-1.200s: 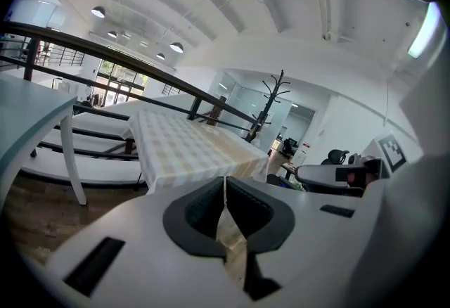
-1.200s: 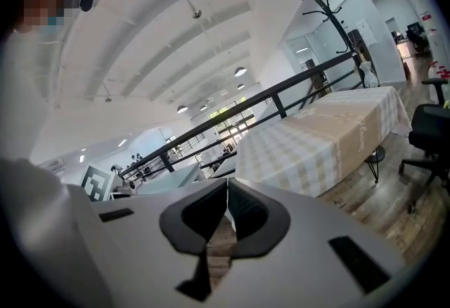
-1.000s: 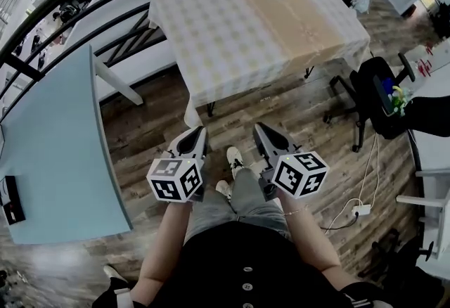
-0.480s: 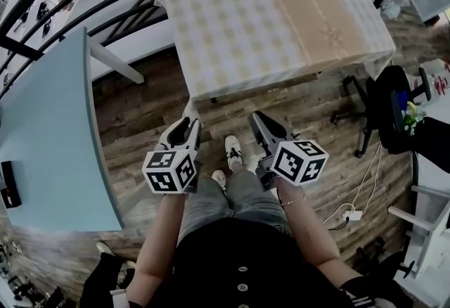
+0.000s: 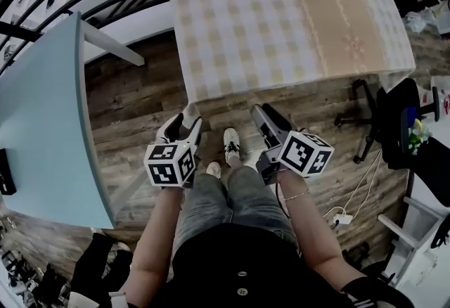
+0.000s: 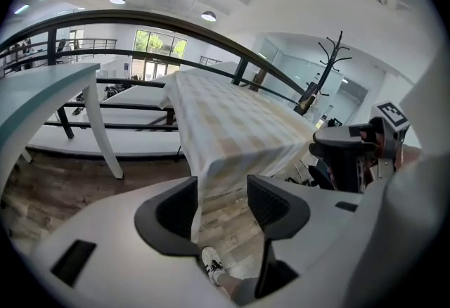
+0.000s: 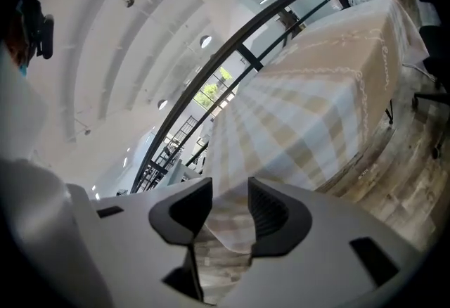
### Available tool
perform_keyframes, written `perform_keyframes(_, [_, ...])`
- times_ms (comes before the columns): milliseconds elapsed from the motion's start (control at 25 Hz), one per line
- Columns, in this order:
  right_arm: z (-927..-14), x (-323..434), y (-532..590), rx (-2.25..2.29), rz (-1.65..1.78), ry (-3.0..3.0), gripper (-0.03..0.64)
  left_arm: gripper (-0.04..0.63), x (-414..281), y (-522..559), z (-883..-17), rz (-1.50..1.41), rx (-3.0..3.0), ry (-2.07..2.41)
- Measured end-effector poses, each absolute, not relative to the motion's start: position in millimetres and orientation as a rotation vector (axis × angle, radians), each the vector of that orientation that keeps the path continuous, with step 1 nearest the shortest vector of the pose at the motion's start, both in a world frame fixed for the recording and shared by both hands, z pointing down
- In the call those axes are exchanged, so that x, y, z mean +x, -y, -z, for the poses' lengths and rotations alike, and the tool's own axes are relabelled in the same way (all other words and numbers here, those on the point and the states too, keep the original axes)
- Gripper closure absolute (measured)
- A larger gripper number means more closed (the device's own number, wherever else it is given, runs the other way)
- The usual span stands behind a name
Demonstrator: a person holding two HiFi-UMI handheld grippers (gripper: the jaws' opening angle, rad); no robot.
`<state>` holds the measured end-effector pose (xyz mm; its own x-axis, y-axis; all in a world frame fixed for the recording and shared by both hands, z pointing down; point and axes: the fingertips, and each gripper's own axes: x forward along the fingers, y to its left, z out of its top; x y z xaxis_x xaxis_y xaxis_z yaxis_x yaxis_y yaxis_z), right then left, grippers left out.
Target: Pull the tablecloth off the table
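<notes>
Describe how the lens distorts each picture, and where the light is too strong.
Head view: sharp, evenly lit, edges of the tablecloth bowed by the wide lens. Left gripper view: dark round border, the railing bent into an arc. Right gripper view: strongly tilted, ceiling washed out to white.

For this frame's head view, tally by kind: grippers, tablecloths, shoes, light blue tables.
Grippers: 2 (left gripper, right gripper)
Tablecloth: 1
Shoes: 2
Light blue table: 1
Total: 6
</notes>
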<state>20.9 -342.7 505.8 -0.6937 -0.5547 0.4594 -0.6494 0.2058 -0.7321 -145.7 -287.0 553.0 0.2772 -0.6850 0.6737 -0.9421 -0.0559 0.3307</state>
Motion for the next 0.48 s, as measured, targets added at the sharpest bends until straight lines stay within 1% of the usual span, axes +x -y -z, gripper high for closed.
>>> perform_keyframes(280, [-532.7, 28.3, 362.3, 1.251, -1.745, 2.253, 0.403, 0.362, -143.0, 293.2, -583.5, -0.517, 1.773, 1.456])
perform_keyframes(480, [-549.4, 40.0, 381.9, 1.377, -1.905, 2.161, 0.389, 0.36, -154.4, 303.1, -595.9, -0.561, 1.783, 1.496])
